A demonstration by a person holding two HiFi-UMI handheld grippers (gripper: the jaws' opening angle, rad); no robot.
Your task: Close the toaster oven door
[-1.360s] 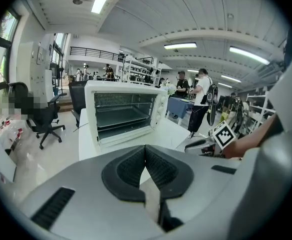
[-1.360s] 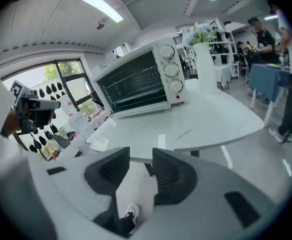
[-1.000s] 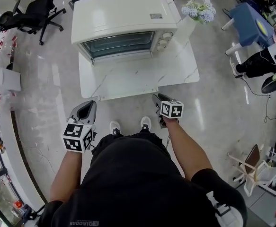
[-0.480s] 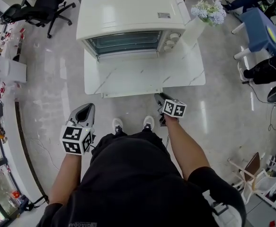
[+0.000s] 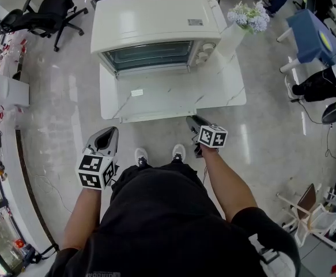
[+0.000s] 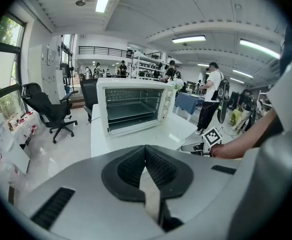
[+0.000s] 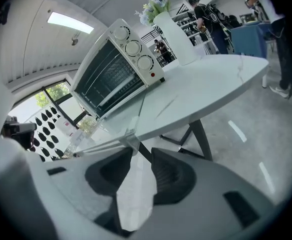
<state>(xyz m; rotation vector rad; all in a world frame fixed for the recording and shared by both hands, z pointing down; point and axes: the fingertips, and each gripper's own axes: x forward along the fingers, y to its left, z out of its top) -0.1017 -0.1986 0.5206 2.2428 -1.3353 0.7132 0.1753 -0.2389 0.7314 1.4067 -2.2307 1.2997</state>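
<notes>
A white toaster oven (image 5: pixel 156 16) stands at the back of a white marble table (image 5: pixel 228 88). Its glass door (image 5: pixel 156 94) lies folded down flat, and its handle edge (image 5: pixel 156 115) faces me. My right gripper (image 5: pixel 189 120) sits at the right end of that handle edge. In the right gripper view the right gripper (image 7: pixel 138 151) is open; its jaws have just been closing a little, and the door's edge (image 7: pixel 128 139) lies just ahead of the tips, not pinched. My left gripper (image 5: pixel 111 129) hangs below the table's front left. The left gripper (image 6: pixel 146 149) is shut with nothing in it.
A white vase of flowers (image 5: pixel 245 16) stands on the table right of the oven. Black office chairs (image 5: pixel 46 13) are at the back left and a blue table (image 5: pixel 309 33) at the right. My feet (image 5: pixel 159 153) are close to the table's front edge.
The head camera has shifted slightly. Both grippers keep about the same places by the table's front edge, and the door still lies open.
</notes>
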